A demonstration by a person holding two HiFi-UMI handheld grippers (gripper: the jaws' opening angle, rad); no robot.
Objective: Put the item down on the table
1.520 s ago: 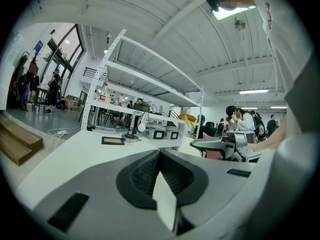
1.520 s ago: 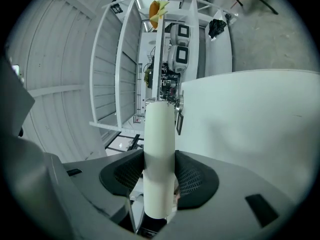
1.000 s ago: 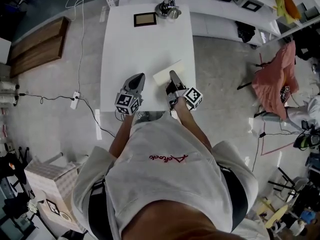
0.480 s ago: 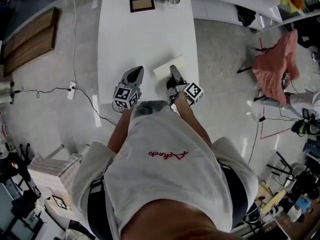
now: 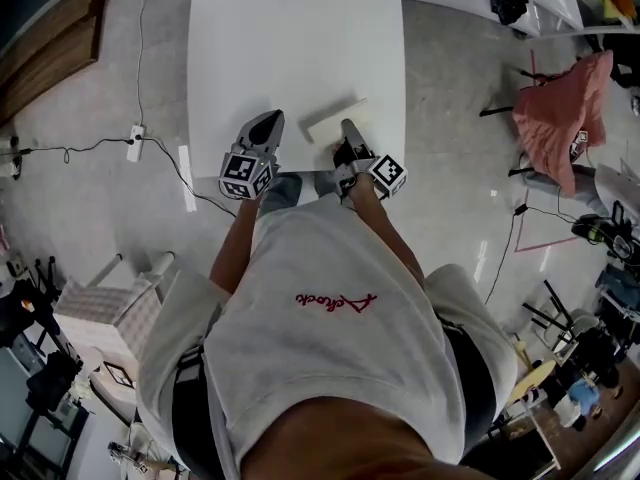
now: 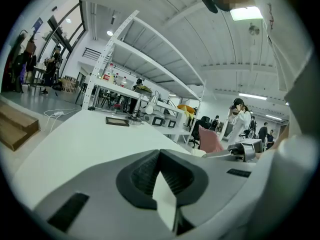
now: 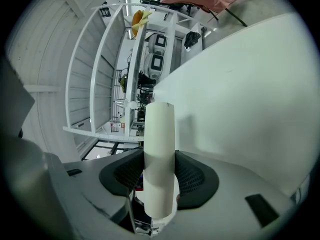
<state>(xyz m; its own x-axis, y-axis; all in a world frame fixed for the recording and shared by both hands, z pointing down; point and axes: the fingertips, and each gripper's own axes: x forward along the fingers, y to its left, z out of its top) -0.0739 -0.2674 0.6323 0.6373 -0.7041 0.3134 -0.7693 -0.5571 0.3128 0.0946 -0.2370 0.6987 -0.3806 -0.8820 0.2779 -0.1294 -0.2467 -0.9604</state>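
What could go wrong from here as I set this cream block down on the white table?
The right gripper pinches the cream block by one end only, so its free length could swing or slip. One jaw seems to sit between the block and the white table, so opening now may drop it rather than lay it down.

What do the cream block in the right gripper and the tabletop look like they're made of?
Cream block: possibly foam or light plastic. It looks matte and smooth with a rounded edge, no grain or print; the look alone can't settle it.
Tabletop: probably laminate or painted board. It is plain white, flat and seamless, with no wood grain showing.
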